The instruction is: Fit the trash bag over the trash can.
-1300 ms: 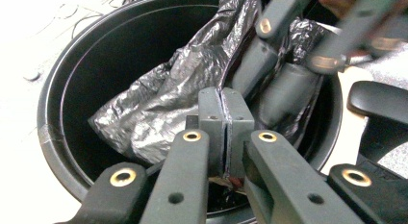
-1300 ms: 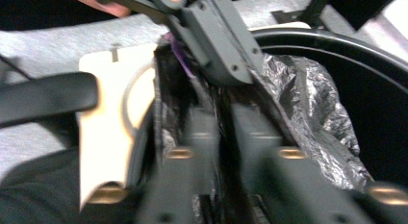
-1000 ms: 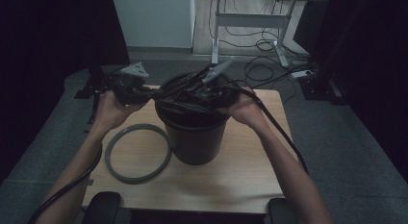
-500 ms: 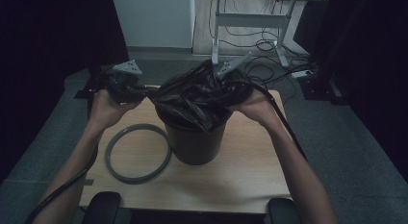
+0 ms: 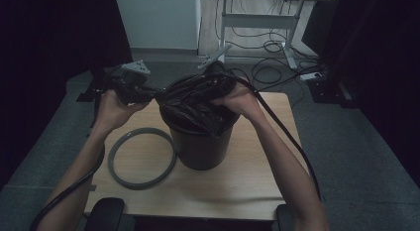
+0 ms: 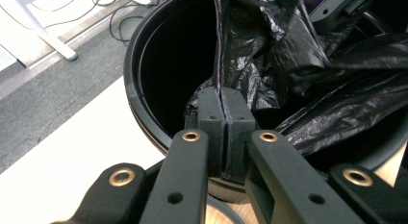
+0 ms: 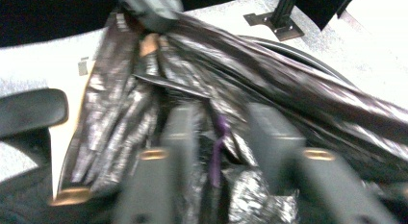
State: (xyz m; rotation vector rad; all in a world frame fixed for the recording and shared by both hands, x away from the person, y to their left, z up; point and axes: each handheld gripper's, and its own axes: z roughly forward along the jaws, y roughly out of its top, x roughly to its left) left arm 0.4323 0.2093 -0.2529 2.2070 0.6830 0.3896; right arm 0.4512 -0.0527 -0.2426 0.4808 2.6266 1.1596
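Both grippers have lifted the black bag higher and spread it over the bin.
Left gripper [image 6: 222, 113] has its jaws closed on a fold of bag [image 5: 198, 99] at 9 o'clock of the bin [image 5: 200, 146]; right gripper [image 7: 219, 132] is blurred, its jaws apart around bag plastic. A grey ring [image 5: 141, 179] lies on the tabletop [image 5: 247, 181].

Two hand-held grippers, matt black. Left gripper [image 6: 223, 118]: flat linkage arms fitted with brass-coloured rivets and small plain holes, blocky dark grey pads [image 6: 211, 113] at the tips. Grey three-cornered plate on top in the high view, black cable trailing below the forearm. Right gripper [image 7: 219, 137]: same dark arms and brass-coloured rivets, blurred; thick black cable. Forearms bare, no sleeves visible.
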